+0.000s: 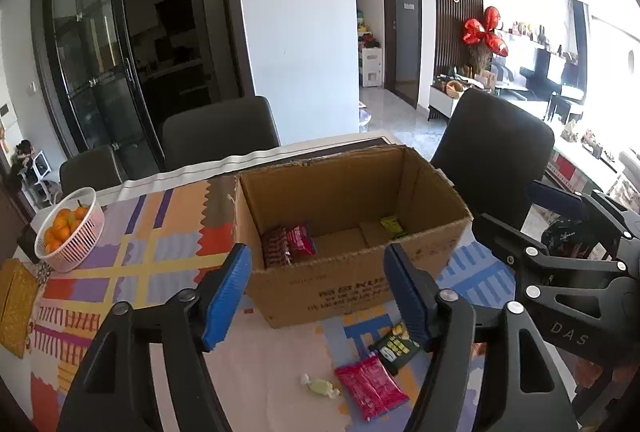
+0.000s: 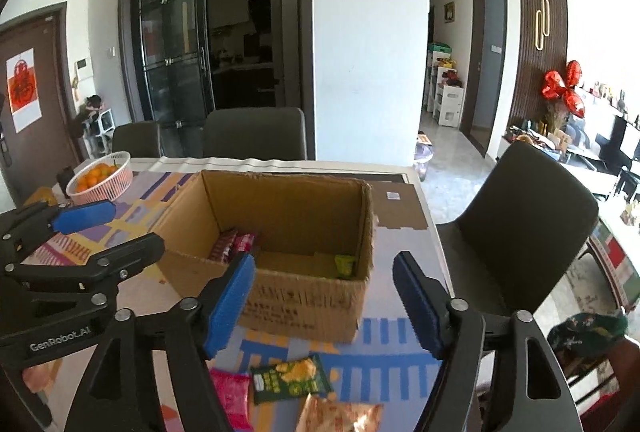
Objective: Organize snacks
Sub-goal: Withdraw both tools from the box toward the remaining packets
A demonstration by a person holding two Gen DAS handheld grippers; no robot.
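An open cardboard box (image 1: 340, 284) (image 2: 304, 304) stands on the patterned tablecloth. Inside lie two red snack packs (image 1: 289, 242) (image 2: 234, 245) at the left and a small yellow-green pack (image 1: 394, 226) (image 2: 345, 266) at the right. In front of the box lie a pink pack (image 1: 370, 386) (image 2: 231, 398), a dark green chips pack (image 1: 394, 346) (image 2: 290, 380), a wrapped candy (image 1: 319, 386) and an orange-brown bag (image 2: 340, 414). My left gripper (image 1: 316, 296) is open and empty above the box's near wall. My right gripper (image 2: 324, 306) is open and empty, also before the box.
A white basket of oranges (image 1: 72, 232) (image 2: 100, 178) stands at the table's far left. Dark chairs (image 1: 220, 132) (image 1: 496, 148) (image 2: 524, 228) surround the table. A yellow box (image 1: 16, 308) lies at the left edge. A loose cardboard flap (image 2: 400, 206) lies behind the box.
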